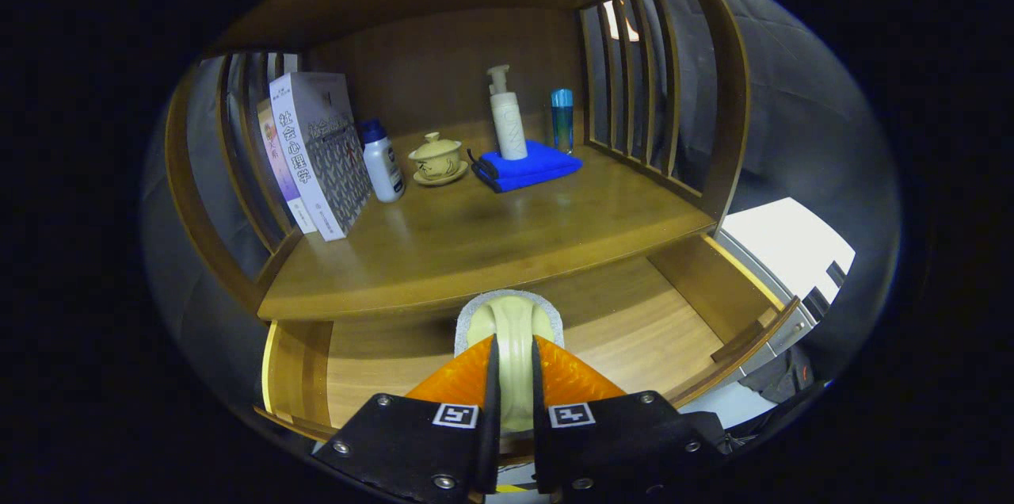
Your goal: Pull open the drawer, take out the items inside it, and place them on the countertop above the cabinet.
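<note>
Item: pale cream sponge (512, 322) with grey scouring edge, long axis running away from gripper (512, 365), fingers pinching it, above open drawer (634, 322).

Pale cream-green sponge (512, 326) with a grey speckled edge, pinched between the gripper (512, 361) fingers over the light brown wooden drawer (634, 322). Up on the brown wooden countertop (475, 238) — a bright blue cloth (531, 167). On that cloth, a white pump bottle (507, 120). Just right of it, a clear blue bottle (562, 117). Left of the cloth, a yellowish lidded teacup (436, 158), then a white bottle with a dark blue cap (382, 161), then white books (317, 151) — zigzag grey pattern on one cover.
</note>
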{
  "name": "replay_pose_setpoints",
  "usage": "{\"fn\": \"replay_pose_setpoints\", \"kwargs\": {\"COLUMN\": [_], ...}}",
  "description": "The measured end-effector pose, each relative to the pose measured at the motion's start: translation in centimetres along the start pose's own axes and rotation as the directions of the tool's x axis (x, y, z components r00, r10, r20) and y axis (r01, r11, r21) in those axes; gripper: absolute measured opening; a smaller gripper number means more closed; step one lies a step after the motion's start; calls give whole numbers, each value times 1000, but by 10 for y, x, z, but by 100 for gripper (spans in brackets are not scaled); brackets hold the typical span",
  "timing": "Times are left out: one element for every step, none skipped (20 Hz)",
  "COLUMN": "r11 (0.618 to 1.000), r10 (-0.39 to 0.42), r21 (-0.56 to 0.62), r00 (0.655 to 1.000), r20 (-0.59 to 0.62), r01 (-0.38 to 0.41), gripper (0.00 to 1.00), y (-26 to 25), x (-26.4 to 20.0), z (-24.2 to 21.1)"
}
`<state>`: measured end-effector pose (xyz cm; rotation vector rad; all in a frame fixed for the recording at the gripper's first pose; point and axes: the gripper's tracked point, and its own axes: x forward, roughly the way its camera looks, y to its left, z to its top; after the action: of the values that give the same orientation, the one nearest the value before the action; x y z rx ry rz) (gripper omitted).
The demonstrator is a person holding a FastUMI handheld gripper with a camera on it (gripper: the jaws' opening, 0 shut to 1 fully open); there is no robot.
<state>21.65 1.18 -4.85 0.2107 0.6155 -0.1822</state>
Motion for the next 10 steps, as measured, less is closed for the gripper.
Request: {"fn": "replay_pose_setpoints", "kwargs": {"r11": [1000, 1000, 1000, 999, 999, 998, 997, 996, 995, 993], "r10": [3, 13, 21, 24, 34, 45, 56, 66, 74, 82], "r21": [-6, -14, -22, -28, -36, -43, -53, -65, -79, -96], "r00": [1000, 999, 998, 996, 994, 992, 990, 988, 987, 985], "r20": [21, 41, 65, 84, 100, 114, 127, 138, 143, 151], "r01": [-3, -12, -20, -21, -31, -41, -50, -58, -63, -68], "gripper": [18, 18, 18, 18, 18, 18, 18, 18, 18, 18], "y": [0, 3, 5, 6, 10, 14, 19, 23, 26, 29], "x": [-2, -6, -8, -8, -8, -6, -3, 2, 7, 11], "z": [7, 12, 21, 28, 35, 43, 51, 58, 65, 73]}}
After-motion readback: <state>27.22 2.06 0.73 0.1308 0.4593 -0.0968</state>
